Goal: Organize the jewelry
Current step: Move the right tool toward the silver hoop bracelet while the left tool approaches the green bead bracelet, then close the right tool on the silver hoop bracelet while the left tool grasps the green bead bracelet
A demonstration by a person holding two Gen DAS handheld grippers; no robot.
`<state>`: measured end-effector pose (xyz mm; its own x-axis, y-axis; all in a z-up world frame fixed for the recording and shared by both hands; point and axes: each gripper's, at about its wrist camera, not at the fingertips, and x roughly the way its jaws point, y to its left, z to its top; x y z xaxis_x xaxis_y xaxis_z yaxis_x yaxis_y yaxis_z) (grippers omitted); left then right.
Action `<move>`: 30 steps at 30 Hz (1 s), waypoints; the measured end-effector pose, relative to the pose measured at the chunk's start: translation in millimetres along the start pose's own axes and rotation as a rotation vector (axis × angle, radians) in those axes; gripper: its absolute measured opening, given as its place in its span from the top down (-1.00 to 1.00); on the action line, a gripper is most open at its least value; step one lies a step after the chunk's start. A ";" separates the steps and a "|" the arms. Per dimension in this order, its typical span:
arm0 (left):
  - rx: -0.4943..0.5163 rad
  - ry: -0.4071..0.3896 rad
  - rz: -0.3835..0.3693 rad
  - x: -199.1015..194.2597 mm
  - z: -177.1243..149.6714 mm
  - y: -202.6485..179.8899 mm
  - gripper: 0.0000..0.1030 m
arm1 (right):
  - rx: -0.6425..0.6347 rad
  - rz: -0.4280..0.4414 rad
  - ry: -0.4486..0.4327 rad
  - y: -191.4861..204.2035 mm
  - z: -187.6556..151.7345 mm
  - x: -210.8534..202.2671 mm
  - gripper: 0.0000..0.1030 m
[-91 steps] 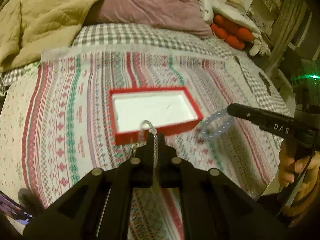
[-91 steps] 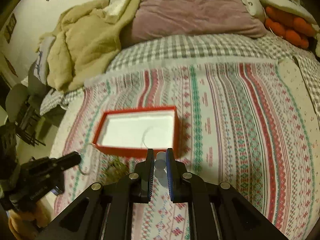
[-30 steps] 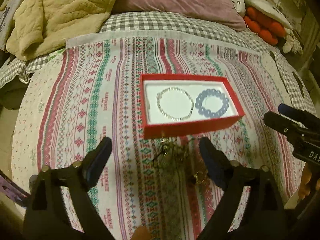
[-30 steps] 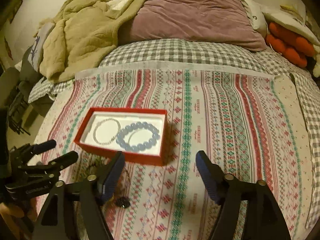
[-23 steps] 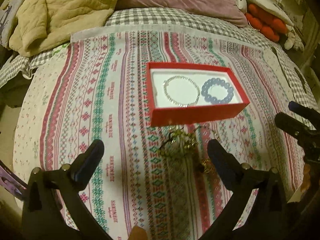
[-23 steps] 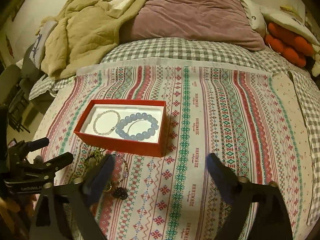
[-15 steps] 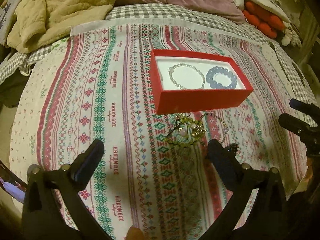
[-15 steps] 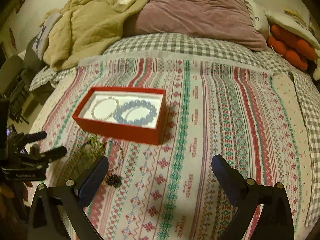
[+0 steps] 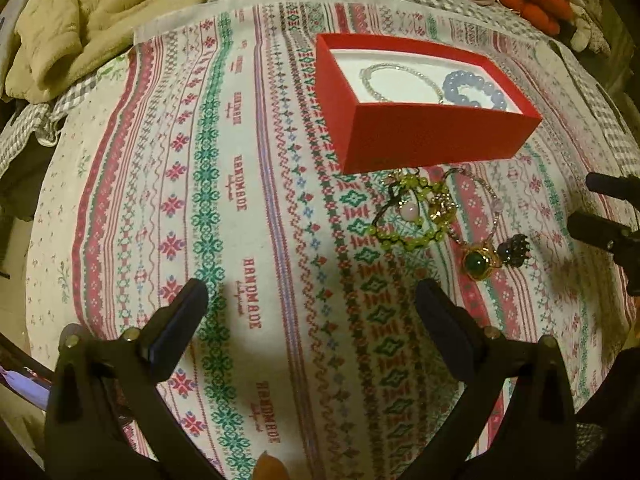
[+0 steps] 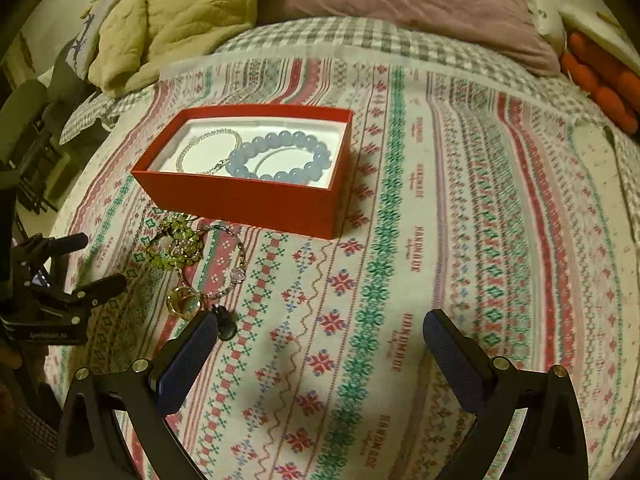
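A red box (image 9: 432,136) (image 10: 248,200) stands on the patterned cloth. In its white inside lie a thin silver bracelet (image 9: 374,76) (image 10: 208,152) and a blue bead bracelet (image 9: 472,90) (image 10: 280,156). In front of the box lies loose jewelry: a green bead bracelet (image 9: 412,216) (image 10: 176,248), a gold ring with a green stone (image 9: 478,262) (image 10: 184,300) and a dark charm (image 9: 516,246) (image 10: 226,326). My left gripper (image 9: 312,292) (image 10: 100,260) hangs open over bare cloth, left of this pile. My right gripper (image 10: 320,320) (image 9: 592,206) is open too, its left finger beside the dark charm.
The patterned cloth (image 9: 240,200) covers a bed with a checked sheet. A beige blanket (image 9: 100,12) and a mauve pillow (image 10: 400,12) lie at the far end. Orange plush items (image 10: 604,84) sit at the far right. The bed drops off at the left.
Three seconds ago each gripper was shut on a bracelet; both bracelets now lie in the box. Over the last second both grippers opened wider and sank toward the cloth.
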<state>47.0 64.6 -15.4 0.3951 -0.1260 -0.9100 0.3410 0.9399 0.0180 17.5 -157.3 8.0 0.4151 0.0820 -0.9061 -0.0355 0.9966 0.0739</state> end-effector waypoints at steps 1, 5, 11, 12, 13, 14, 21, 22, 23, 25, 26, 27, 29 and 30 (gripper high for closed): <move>-0.001 0.004 0.004 1.0 0.5 0.4 -0.99 | 0.001 0.006 0.005 1.4 1.0 2.8 -1.00; 0.004 0.014 0.026 5.1 3.7 0.2 -0.99 | 0.004 0.033 0.027 9.1 7.7 16.2 -1.00; -0.010 0.021 0.021 8.6 8.5 3.0 -0.99 | -0.005 0.053 0.060 26.4 21.7 38.2 -0.60; -0.011 0.024 0.019 9.4 8.9 3.2 -0.99 | -0.012 0.057 0.071 30.3 22.5 44.6 -0.53; -0.012 0.028 0.017 10.6 9.6 3.3 -0.99 | -0.016 0.061 0.083 32.1 22.9 49.5 -0.48; -0.011 0.030 0.016 10.9 9.3 2.7 -0.99 | -0.024 0.059 0.093 34.7 23.0 54.1 -0.44; 0.000 0.041 0.014 14.3 11.5 1.0 -0.99 | -0.115 -0.008 0.053 52.6 25.1 59.5 0.23; 0.000 0.042 0.011 14.8 11.7 0.7 -0.99 | -0.119 -0.001 0.052 52.8 25.9 60.1 0.36; 0.001 0.044 0.009 15.1 11.9 0.0 -0.99 | -0.123 0.005 0.053 53.4 26.0 60.1 0.60; 0.004 0.046 0.005 15.6 12.2 -1.8 -0.99 | -0.129 0.004 0.056 53.9 26.3 60.2 0.80; 0.004 0.046 0.002 15.5 12.4 -2.9 -0.99 | -0.127 0.007 0.058 53.4 26.0 59.8 0.84; 0.004 0.045 0.001 15.2 12.7 -3.3 -0.99 | -0.118 0.013 0.062 51.3 26.0 58.9 0.85; 0.001 0.038 -0.004 13.9 13.2 -4.2 -0.99 | -0.106 0.012 0.061 42.6 23.7 54.0 0.87; -0.002 0.034 -0.008 13.0 13.6 -4.3 -0.99 | -0.101 0.011 0.058 39.6 23.1 51.8 0.88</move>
<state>62.2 54.6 -21.7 0.3632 -0.1232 -0.9235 0.3422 0.9396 0.0093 58.6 -113.6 -26.4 0.3605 0.0902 -0.9284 -0.1325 0.9902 0.0447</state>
